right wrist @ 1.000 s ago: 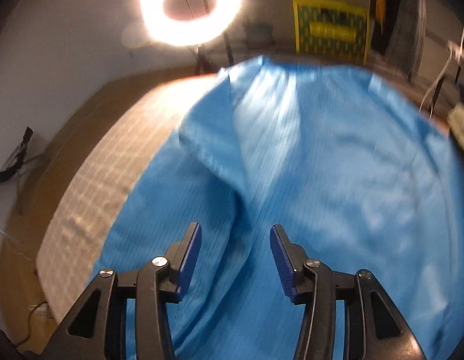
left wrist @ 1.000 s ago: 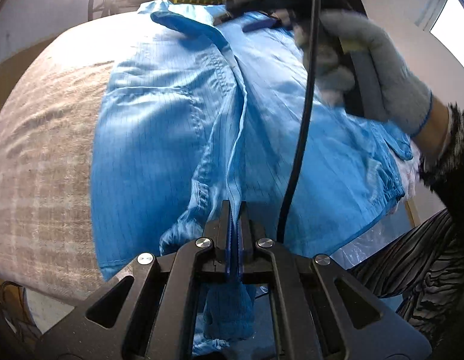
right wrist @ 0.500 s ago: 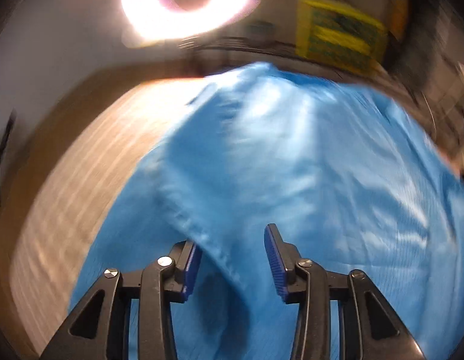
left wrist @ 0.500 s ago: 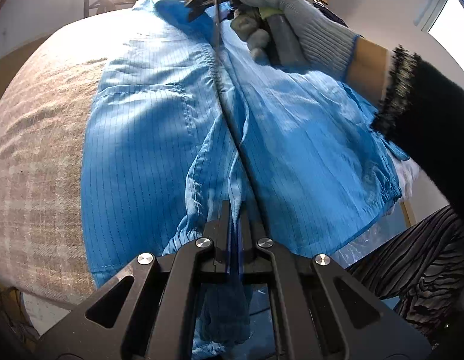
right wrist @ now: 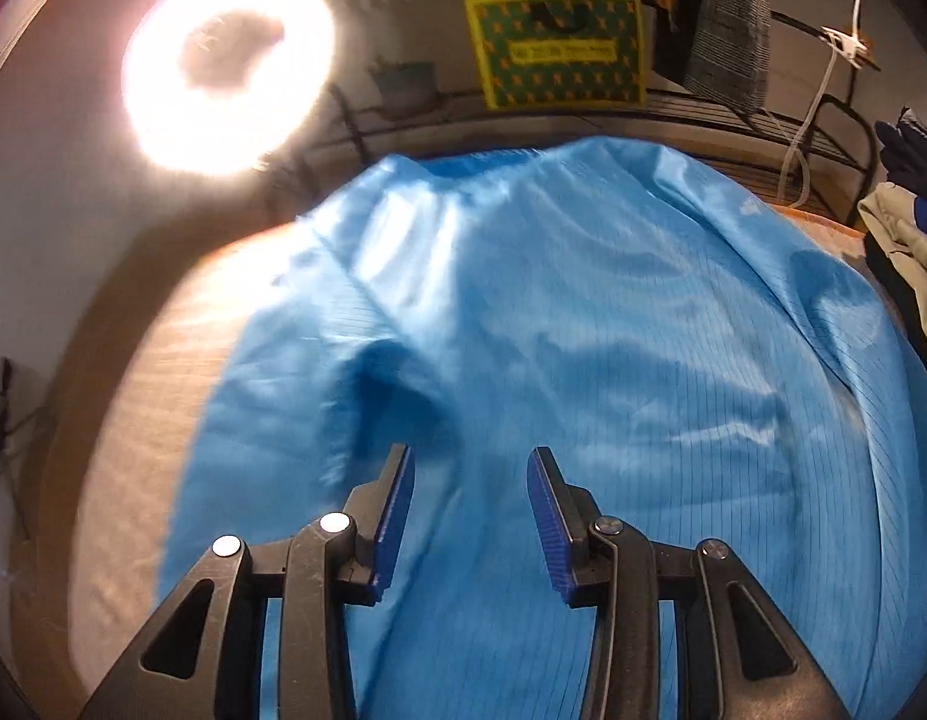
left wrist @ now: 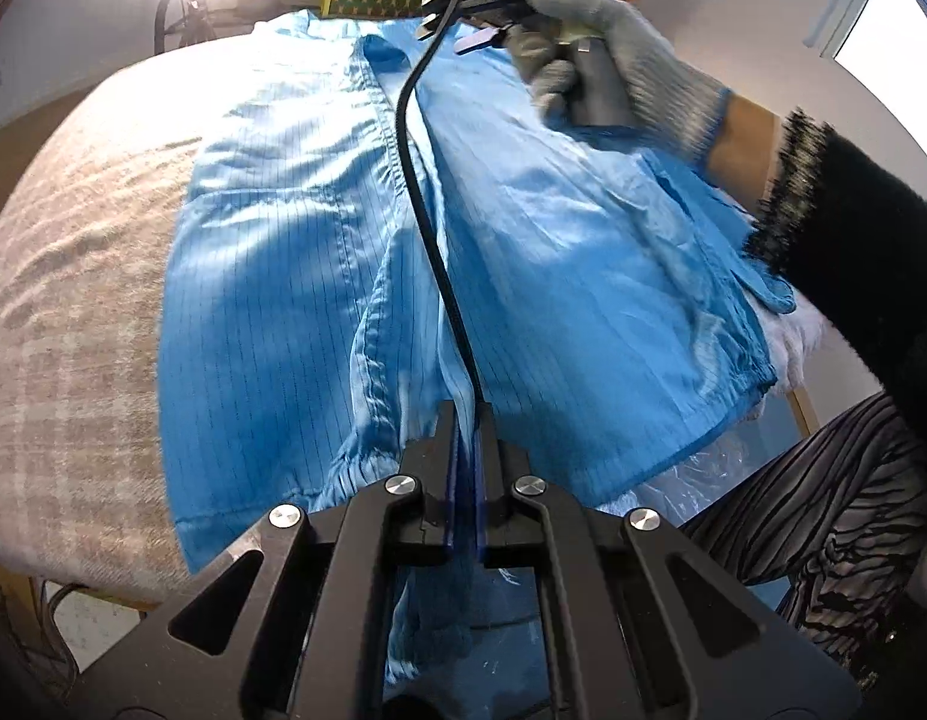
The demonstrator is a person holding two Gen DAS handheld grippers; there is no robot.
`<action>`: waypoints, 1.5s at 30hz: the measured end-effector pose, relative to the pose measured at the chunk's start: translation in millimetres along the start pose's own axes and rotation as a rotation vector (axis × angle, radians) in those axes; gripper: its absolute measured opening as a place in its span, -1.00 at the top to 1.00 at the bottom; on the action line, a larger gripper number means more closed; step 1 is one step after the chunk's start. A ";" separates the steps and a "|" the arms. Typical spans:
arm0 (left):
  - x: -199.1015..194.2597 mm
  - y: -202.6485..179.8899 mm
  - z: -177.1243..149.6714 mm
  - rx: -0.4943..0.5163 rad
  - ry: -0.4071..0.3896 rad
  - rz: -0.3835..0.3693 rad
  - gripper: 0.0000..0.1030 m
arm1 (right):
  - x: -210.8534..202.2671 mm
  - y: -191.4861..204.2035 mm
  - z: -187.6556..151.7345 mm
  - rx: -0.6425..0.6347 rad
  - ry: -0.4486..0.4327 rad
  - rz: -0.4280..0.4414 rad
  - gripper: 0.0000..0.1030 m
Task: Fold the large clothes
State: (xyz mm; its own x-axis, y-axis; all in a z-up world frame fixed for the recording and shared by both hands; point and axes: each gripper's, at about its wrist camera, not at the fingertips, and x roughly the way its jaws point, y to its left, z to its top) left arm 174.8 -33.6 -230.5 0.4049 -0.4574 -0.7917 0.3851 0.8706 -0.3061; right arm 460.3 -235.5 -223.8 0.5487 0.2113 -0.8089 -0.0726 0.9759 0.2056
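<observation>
A large blue pinstriped garment (left wrist: 283, 276) lies spread on a beige checked blanket (left wrist: 73, 300). My left gripper (left wrist: 468, 420) is shut on the garment's hem at its front opening, at the near table edge. My right gripper (right wrist: 469, 474) is open and empty, hovering over the garment (right wrist: 583, 360) near its upper part. In the left wrist view the right gripper (left wrist: 481, 39) shows at the far end by the collar, held by a grey-gloved hand (left wrist: 631, 72), its black cable (left wrist: 427, 204) trailing down the opening.
A bright ring light (right wrist: 229, 69) and a yellow-green box (right wrist: 559, 51) stand behind the table. Other clothes (right wrist: 907, 228) are piled at the right. The person's striped trousers (left wrist: 823, 516) are at the near right edge.
The right gripper has moved further up the garment toward the collar, staying open. The left gripper has kept its hold on the hem; the garment looks pulled flatter.
</observation>
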 end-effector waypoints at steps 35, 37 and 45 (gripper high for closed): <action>-15.9 55.5 -45.5 -0.209 -0.005 0.075 1.00 | -91.3 116.0 -236.4 -0.370 0.254 0.370 0.46; -15.3 52.6 -46.6 -0.196 0.003 0.056 1.00 | -87.6 115.8 -245.7 -0.428 0.273 0.319 0.46; -20.7 41.0 -43.1 -0.144 -0.001 0.078 1.00 | -92.3 94.2 -251.5 -0.441 0.271 0.263 0.52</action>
State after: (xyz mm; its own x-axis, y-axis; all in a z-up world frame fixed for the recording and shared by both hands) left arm 146.5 19.4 -249.3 0.4295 -0.3878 -0.8155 0.2293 0.9203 -0.3169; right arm 193.3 -149.5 -268.3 0.2362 0.3996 -0.8857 -0.5502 0.8064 0.2171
